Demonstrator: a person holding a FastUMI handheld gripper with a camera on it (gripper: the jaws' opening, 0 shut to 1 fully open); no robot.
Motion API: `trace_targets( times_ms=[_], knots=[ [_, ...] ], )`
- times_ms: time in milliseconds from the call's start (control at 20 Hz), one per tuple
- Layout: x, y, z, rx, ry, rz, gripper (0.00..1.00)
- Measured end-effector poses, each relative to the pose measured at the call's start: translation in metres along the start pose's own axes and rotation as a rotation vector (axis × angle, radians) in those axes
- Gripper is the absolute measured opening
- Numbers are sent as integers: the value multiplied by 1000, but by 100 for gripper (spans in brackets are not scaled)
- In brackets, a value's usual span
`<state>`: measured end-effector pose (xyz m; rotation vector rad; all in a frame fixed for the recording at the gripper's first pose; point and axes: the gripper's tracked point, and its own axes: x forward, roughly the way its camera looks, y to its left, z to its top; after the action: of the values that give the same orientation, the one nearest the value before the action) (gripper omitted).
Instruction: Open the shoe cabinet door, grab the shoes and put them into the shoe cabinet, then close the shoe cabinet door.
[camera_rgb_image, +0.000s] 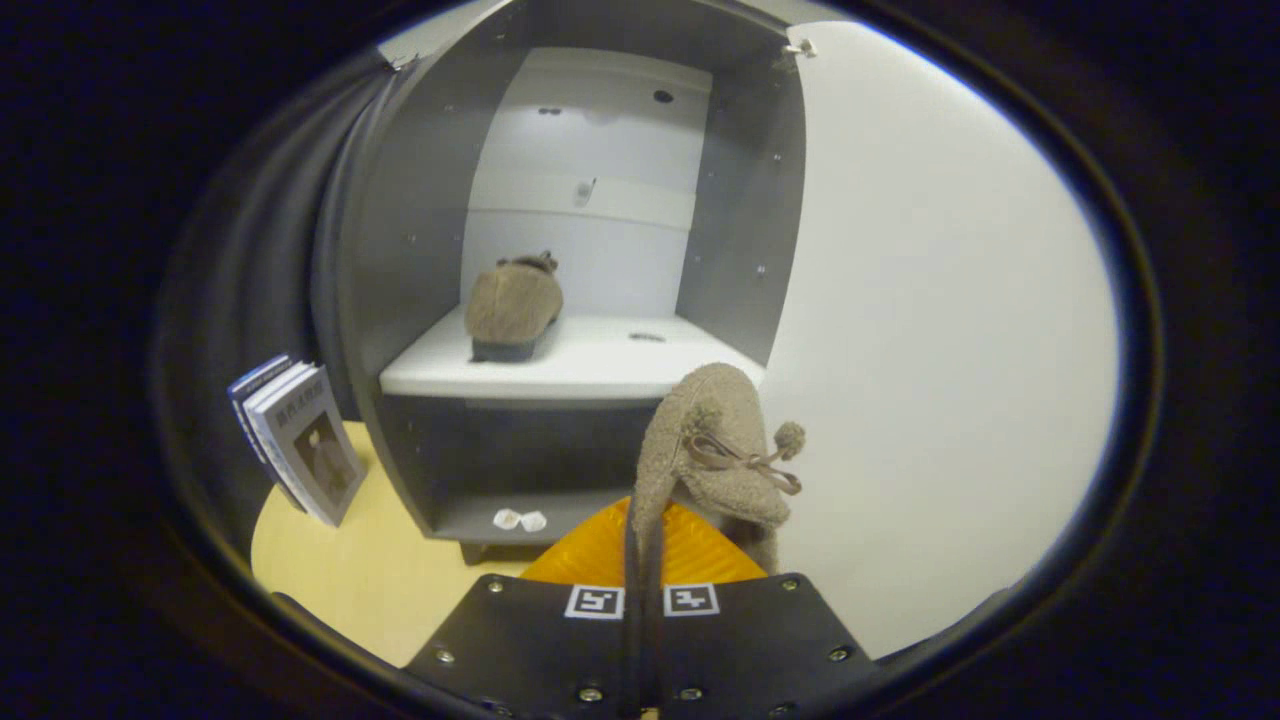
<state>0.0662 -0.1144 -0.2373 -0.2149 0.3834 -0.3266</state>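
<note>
— Where was the second shoe seen?

— It was held up in the gripper. Its edge was pinched between the two fingers, which were pressed almost together on it. The shoe stood up tall from the jaws, with its toe pointed up and its little bow and pom-poms turned to the right.

— And which way was the shoe cabinet from the jaws?

— Straight ahead and a bit to the left. Its door was swung wide open on the right, just beside the held shoe. The white shelf was seen beyond the fingers, higher than the jaws.

— Was the shelf already used?

— Yes. The first shoe was set on the left part of the shelf, near the left wall, with its long side pointed toward the back. The right part of the shelf was left bare.

— So what was the next move thought to need?

— Most likely, the held shoe had to be carried forward and up, onto the shelf's right side, beside the first one. The door's edge might be bumped on the way.
</note>
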Motion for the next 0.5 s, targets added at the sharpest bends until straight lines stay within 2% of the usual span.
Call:
trace_targets(
  times_ms=[500],
  knots=[
    [95,-12,150,-33,-203,37,0]
  ],
)
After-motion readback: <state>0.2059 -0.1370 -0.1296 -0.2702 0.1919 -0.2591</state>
